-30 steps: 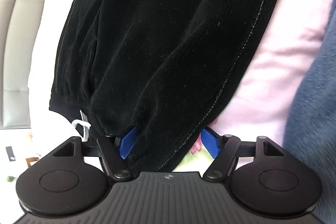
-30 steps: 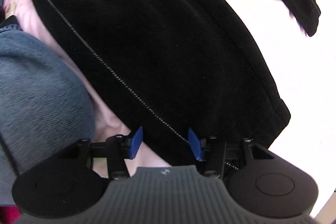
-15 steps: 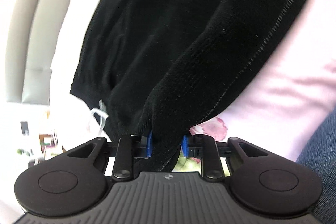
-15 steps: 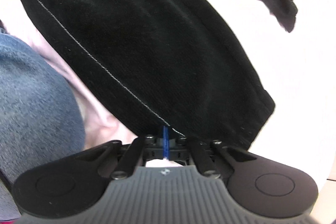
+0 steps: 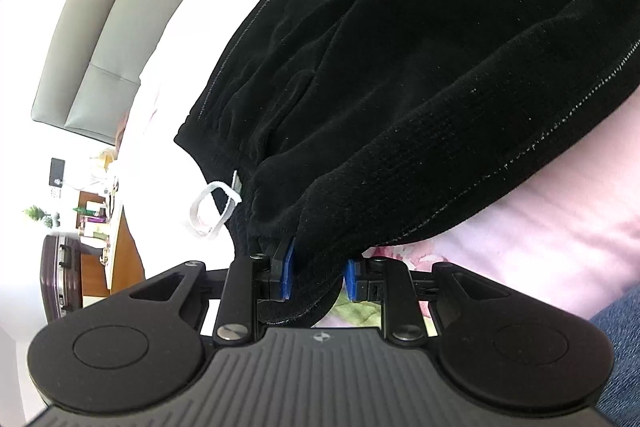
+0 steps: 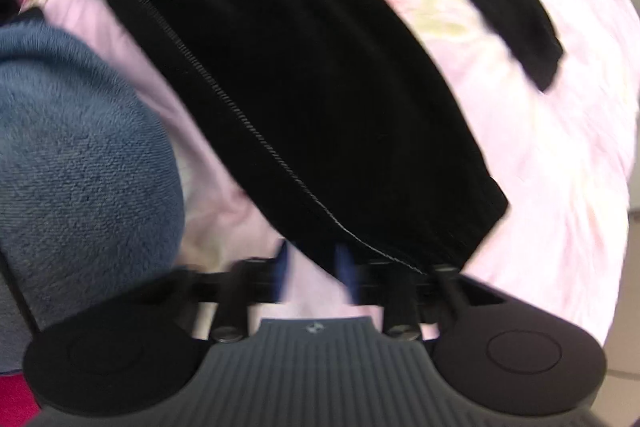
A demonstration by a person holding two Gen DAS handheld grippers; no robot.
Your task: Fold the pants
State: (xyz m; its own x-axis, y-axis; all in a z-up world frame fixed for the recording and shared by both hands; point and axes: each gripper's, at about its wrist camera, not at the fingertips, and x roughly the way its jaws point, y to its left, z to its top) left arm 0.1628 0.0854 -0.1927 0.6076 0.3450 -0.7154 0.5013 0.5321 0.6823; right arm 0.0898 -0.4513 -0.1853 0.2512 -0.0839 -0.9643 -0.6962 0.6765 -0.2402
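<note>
Black corduroy pants (image 5: 420,67) lie on a pink floral sheet (image 5: 540,235). In the left wrist view my left gripper (image 5: 316,277) is shut on a thick fold of the pants at the waistband, beside a white drawstring (image 5: 212,205). In the right wrist view a pant leg (image 6: 288,75) with a pale side seam runs toward my right gripper (image 6: 314,267). Its blue fingers stand apart with only pink sheet between them, and the leg's hem corner lies just to their right. The view is blurred. The other leg (image 6: 500,7) lies at the upper right.
A person's blue-jeaned knee (image 6: 76,163) is at the left in the right wrist view, and denim (image 5: 624,339) shows at the lower right of the left wrist view. A grey padded headboard (image 5: 120,27) and a shelf with small items (image 5: 92,211) stand beyond the bed.
My left gripper closed on the waistband fold and has lifted it. My right gripper closed near the leg hem half a second ago and has now opened, with the cloth out of its fingers.
</note>
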